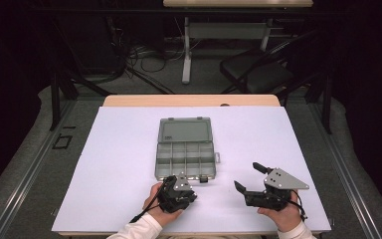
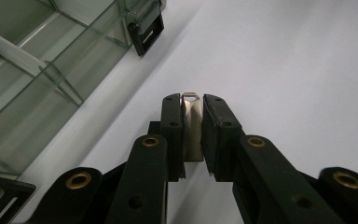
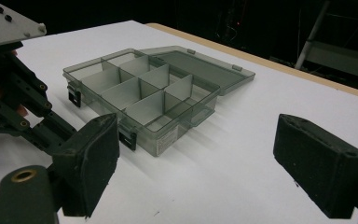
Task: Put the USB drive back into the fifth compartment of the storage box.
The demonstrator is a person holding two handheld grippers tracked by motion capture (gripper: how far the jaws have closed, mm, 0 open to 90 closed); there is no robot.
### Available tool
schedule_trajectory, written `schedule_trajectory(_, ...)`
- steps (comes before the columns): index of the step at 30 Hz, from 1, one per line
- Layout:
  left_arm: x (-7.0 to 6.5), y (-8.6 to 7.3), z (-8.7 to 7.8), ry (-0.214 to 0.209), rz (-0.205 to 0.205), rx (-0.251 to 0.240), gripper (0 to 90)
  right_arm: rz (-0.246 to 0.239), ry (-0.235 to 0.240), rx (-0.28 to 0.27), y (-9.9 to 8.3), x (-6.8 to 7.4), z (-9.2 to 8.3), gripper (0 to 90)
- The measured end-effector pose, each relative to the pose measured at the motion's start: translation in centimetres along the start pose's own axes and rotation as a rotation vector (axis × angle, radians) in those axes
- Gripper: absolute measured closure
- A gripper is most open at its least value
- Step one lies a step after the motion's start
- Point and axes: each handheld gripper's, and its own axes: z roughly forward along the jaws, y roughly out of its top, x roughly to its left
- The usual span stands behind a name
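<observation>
A smoky clear compartment box [image 1: 185,158] lies open mid-table, its lid [image 1: 185,130] folded flat behind it and its divided cells [image 3: 140,88] bare. My left gripper [image 1: 178,193] sits just in front of the box's near edge. It is shut on a small silvery metal piece [image 2: 192,128], which stands upright between the pads just above the white sheet. The box's black latch [image 2: 144,27] is up and to the left of those jaws. To the right of the box, my right gripper [image 1: 248,177] stands wide open with nothing between its pads [image 3: 91,158].
A white sheet [image 1: 119,164] covers the wooden table, with bare room on both sides of the box. Beyond the far edge stand a black chair [image 1: 258,74], another table's leg [image 1: 186,50] and floor cables [image 1: 129,57].
</observation>
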Motion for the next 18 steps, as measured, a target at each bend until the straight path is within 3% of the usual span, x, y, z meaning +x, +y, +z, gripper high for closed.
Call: schedule_trajectory(18,0.5,0.3,-1.5,-0.001,-0.024,-0.042,79.0,0.002,0.002,0.001,0.0,0.0,0.0,14.3)
